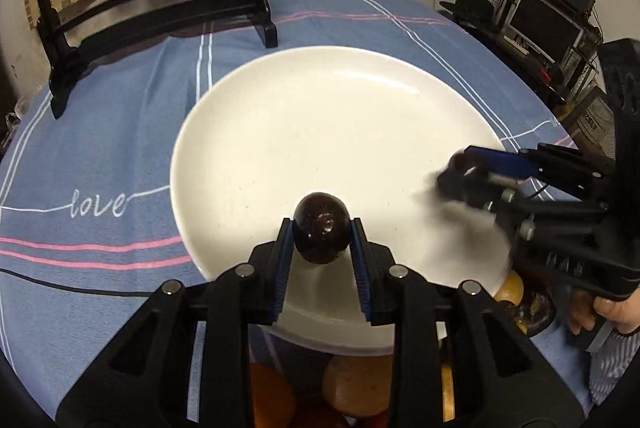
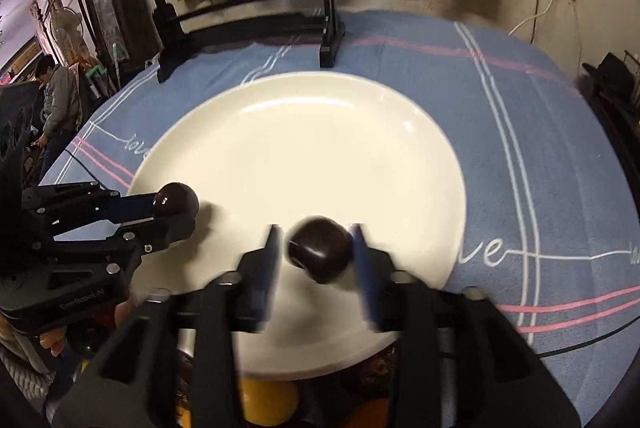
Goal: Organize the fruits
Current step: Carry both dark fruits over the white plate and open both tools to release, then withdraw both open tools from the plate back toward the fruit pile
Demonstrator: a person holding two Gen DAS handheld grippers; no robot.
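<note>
Left gripper [image 1: 322, 232] clamps a dark, glossy round plum [image 1: 321, 232] over the white ceramic plate's [image 1: 320, 115] near edge; right gripper [image 2: 316, 248], jaws parted, has another dark plum [image 2: 320, 252] loose between them.

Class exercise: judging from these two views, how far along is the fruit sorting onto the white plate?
Done: nothing visibly settled on the plate. In hand: the left gripper clamps one dark fruit; the right gripper has jaws apart around a second dark fruit. Left: orange fruits below the rim.

Plate [image 1: 320, 99] on tablecloth [image 1: 100, 155]; framed stand [image 1: 160, 11] behind plate; more fruit [image 1: 356, 384] before plate's near rim.
</note>
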